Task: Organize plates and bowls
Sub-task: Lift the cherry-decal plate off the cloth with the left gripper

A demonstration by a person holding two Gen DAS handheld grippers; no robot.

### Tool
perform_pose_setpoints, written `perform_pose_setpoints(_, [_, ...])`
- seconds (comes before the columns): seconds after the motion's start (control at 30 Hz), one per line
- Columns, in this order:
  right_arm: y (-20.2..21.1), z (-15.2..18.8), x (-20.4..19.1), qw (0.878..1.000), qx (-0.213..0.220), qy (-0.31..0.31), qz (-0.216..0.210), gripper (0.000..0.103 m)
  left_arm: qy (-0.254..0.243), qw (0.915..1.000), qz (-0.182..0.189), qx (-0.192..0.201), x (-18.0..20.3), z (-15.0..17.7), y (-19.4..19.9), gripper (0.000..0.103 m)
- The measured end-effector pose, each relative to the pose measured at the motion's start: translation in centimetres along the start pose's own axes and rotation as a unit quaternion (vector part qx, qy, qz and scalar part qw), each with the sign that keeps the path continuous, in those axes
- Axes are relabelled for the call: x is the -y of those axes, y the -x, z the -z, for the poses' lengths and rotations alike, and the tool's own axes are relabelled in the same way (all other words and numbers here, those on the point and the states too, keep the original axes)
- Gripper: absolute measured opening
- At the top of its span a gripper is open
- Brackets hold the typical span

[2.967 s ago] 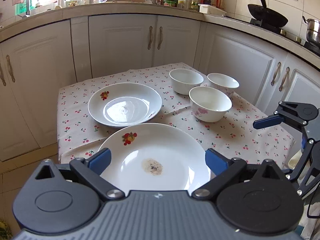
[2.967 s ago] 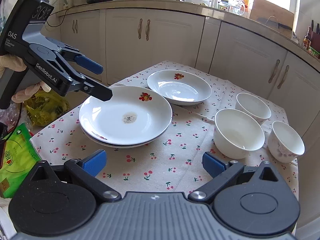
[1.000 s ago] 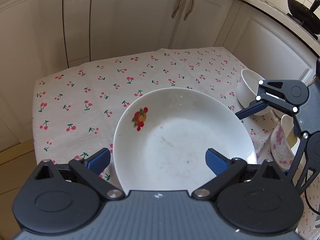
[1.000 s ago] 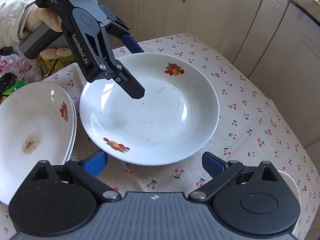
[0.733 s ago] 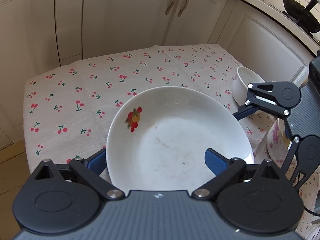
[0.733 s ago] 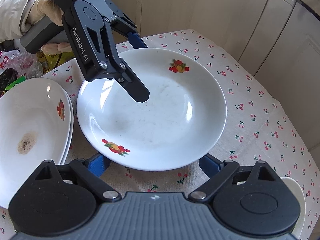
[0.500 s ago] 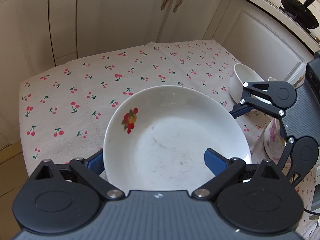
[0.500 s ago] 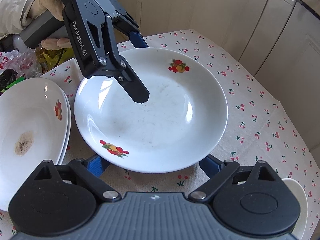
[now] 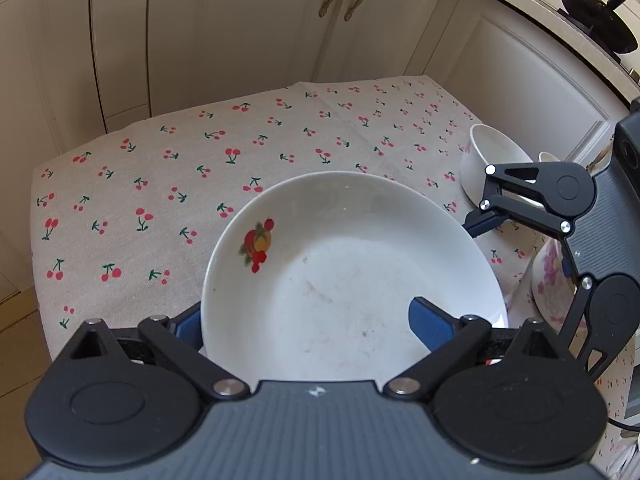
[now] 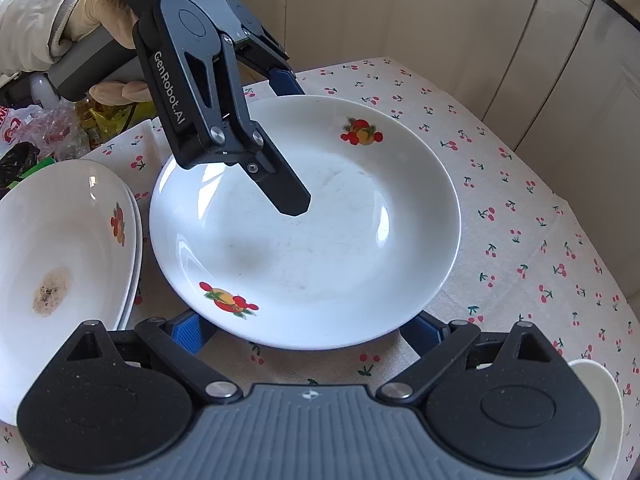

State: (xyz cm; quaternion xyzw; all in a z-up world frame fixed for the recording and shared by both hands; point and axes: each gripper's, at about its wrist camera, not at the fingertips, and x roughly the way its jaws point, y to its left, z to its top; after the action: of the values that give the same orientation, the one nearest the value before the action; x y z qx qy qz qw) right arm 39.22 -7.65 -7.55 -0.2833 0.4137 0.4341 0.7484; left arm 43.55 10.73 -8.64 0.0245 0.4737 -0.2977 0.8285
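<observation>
A deep white plate (image 9: pixel 360 272) with fruit prints lies on the cherry-print tablecloth (image 9: pixel 180 168); it also shows in the right wrist view (image 10: pixel 320 220). My left gripper (image 9: pixel 308 320) is open and straddles the plate's near rim, one finger over the dish and one under it outside the rim. My right gripper (image 10: pixel 308 332) is open at the opposite rim, its blue pads (image 10: pixel 186 330) low beside the plate's edge. A stack of two plates (image 10: pixel 60 248), the top one stained, lies to the left in the right wrist view.
White bowls (image 9: pixel 492 160) stand on the table's right side, behind my right gripper; another bowl's rim (image 10: pixel 600 392) shows at lower right in the right wrist view. White cabinet doors (image 9: pixel 240 40) surround the table. Plastic bags (image 10: pixel 48 132) lie beyond the left table edge.
Both grippers moved from the stacked plates to the deep plate and closed in on its opposite rims. In the last half second the left gripper slid further over the rim.
</observation>
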Motion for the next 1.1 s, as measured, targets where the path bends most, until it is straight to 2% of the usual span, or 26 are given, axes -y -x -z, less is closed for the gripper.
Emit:
perform_pose_setpoints(0.23, [0.5, 0.3, -0.4, 1.0, 0.008, 0.004, 0.016, 0.098, -0.001, 1.0, -0.004, 0.002, 0.2, 0.1, 0.1, 0.098])
perform_pose_setpoints(0.47, [1.3, 0.4, -0.1, 0.999, 0.037, -0.011, 0.004, 0.098, 0.001, 1.0, -0.008, 0.005, 0.0, 0.2, 0.1, 0.098])
perform_pose_setpoints(1.1, [2.6, 0.6, -0.8, 0.999, 0.048, -0.016, 0.013, 0.098, -0.011, 0.9997, -0.013, 0.018, 1.0, -0.1, 1.4, 0.098])
